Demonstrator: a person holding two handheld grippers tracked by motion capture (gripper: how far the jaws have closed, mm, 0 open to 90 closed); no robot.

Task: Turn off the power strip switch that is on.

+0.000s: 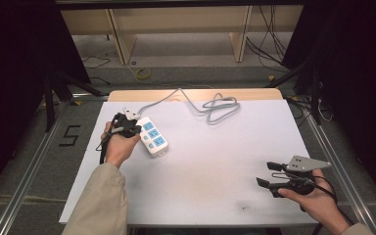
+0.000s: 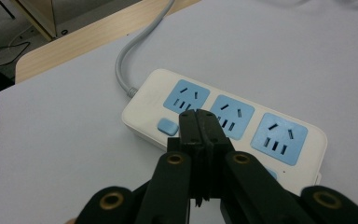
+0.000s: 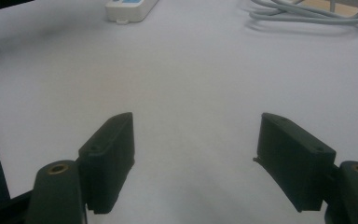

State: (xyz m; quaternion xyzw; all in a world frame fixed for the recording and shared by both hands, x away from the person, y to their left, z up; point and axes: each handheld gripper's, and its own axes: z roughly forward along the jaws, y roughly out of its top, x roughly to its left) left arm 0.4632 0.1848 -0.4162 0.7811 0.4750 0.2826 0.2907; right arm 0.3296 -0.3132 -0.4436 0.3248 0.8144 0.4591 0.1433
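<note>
Working across the white sheet-covered tabletop (image 1: 200, 166), you have the white plastic power strip with three blue socket faces (image 1: 152, 136) lying near its far left part, its grey cord (image 1: 215, 106) looped behind. Your left gripper (image 2: 199, 122) hovers over the strip's edge by the small blue switch (image 2: 168, 126), fingers pressed together with nothing between them: judged step, pressing that switch. Your right gripper (image 1: 270, 174) waits well apart at near right, fingers spread wide, empty. Next move calls for lowering the closed tips squarely onto the button.
</note>
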